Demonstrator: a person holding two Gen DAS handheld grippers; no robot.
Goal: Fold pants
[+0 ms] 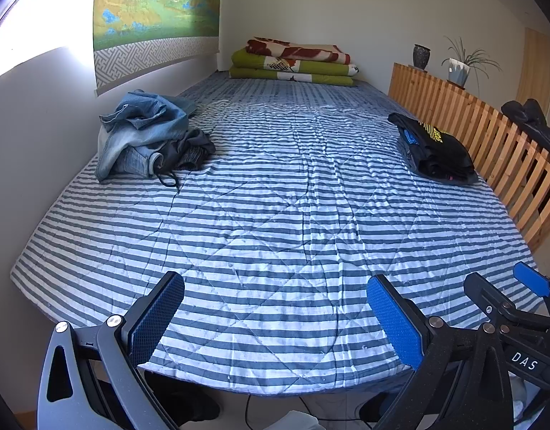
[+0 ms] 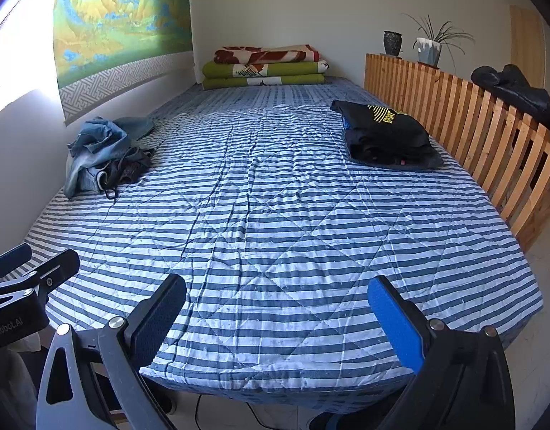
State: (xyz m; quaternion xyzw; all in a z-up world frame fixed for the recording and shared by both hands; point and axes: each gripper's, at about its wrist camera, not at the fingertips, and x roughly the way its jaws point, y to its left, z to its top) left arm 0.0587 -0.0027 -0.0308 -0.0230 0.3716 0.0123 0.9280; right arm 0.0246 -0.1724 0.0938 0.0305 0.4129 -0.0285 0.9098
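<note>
Hovering over the near edge of the bed (image 1: 275,215), the left gripper (image 1: 275,319) and the right gripper (image 2: 276,319) both had their jaws wide apart and held nothing. The pants to fold were, as I judge, in the crumpled pile (image 1: 146,136) at the left side of the bed, close to the wall: light blue jeans (image 1: 138,125) lay on top, and a darker garment (image 1: 192,150) with a loose drawstring showed from under them on the right. Which of the two was meant first, the pictures did not tell. At the right side, near the wooden rail (image 1: 489,136), a stack (image 1: 436,150) of dark clothes was already folded, so part of the work seemed to be done. The middle of the bed was free, and this was the good place for folding. The step in hand seemed to be the reach to the pile, which was well apart from both grippers. To do it well, the person should take only one garment, best at the waistband, because a grip in the middle of the heap would lift both pieces together. The drawstring could catch and pull the dark garment along, so a slow lift was wise. Each gripper should then hold one corner of the waist, so that the legs hang straight before the pants are laid flat on the stripes.
</note>
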